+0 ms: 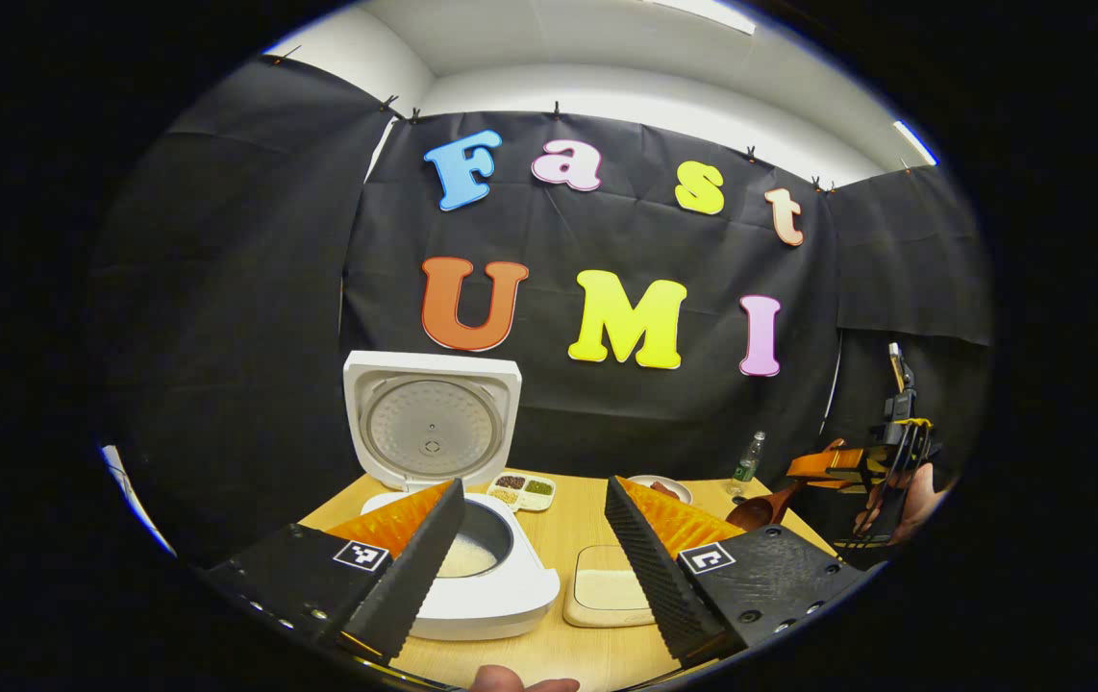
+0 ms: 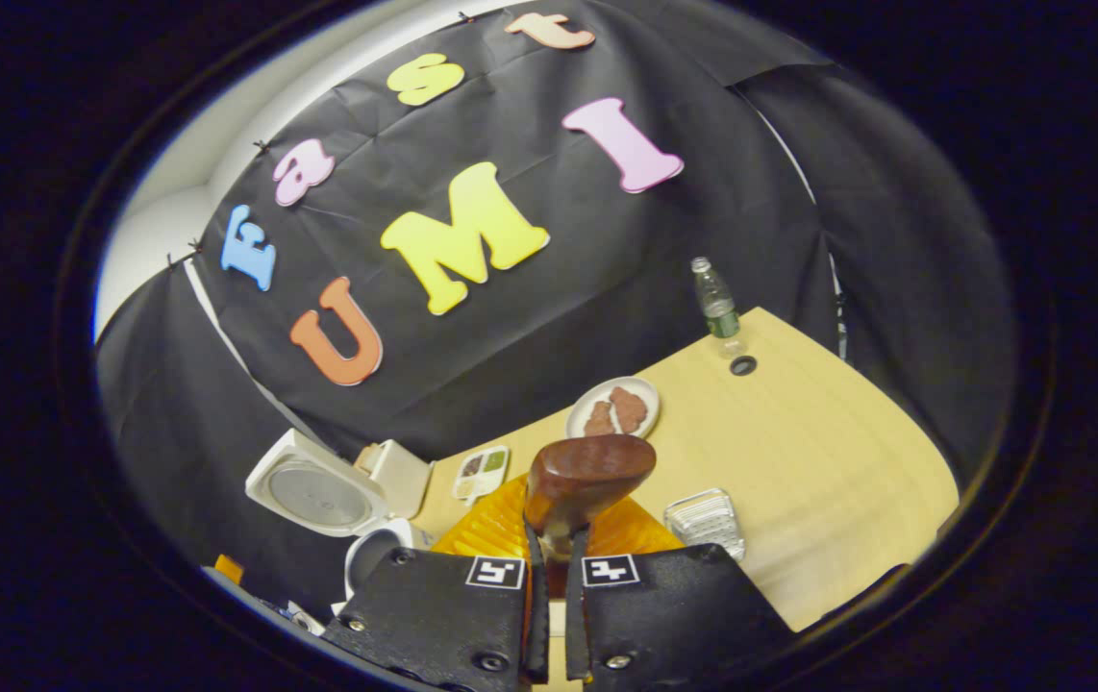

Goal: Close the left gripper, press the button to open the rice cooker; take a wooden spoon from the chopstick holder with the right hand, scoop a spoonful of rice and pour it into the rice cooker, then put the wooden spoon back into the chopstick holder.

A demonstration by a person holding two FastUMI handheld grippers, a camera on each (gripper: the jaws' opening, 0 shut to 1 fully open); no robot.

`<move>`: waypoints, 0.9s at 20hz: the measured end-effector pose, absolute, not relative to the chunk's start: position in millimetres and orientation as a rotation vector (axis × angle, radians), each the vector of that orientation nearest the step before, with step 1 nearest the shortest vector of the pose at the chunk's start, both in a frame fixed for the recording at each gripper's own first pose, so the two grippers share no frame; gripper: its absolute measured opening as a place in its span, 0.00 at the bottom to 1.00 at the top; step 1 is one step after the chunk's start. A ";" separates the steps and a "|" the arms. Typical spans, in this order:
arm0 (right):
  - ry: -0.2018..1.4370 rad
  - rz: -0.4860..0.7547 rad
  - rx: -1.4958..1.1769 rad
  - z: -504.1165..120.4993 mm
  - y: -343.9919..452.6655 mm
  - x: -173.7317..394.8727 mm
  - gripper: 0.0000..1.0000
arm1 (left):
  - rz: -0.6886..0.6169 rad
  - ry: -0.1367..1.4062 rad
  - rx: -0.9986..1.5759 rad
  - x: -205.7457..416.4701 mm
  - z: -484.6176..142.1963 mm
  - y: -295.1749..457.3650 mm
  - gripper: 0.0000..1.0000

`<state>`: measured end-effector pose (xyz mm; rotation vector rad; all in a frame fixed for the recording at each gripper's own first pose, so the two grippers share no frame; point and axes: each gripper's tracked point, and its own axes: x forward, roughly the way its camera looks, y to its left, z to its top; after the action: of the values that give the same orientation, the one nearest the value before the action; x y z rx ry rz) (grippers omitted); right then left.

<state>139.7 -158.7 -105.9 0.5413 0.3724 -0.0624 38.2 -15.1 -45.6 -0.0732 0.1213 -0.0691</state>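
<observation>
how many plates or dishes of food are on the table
2. A round plate with brown pieces sits near the wall, and a divided dish of grains sits between it and the rice cooker. Others may be hidden behind the grippers.

Wooden spoon (image 2: pixel 587 478): handle hidden between right gripper (image 2: pixel 555 615) fingers | rice cooker (image 2: pixel 328 500): pot cut off by fingers | divided dish (image 1: pixel 522 491): contents too small to identify

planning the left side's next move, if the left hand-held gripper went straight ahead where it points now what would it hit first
Probably the tabletop between the open rice cooker and the rice tray, then the booth wall; the left hand-held gripper stands open. Depth is unclear.
</observation>
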 end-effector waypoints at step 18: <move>0.477 -0.159 0.413 -235.6 -228.6 191.9 0.12 | 0.010 0.221 -0.030 55.3 -46.1 -28.9 0.94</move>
<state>191.9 -228.6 -235.6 0.4130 0.4774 -0.1586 55.3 -28.9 -46.1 -0.0296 0.2206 0.0102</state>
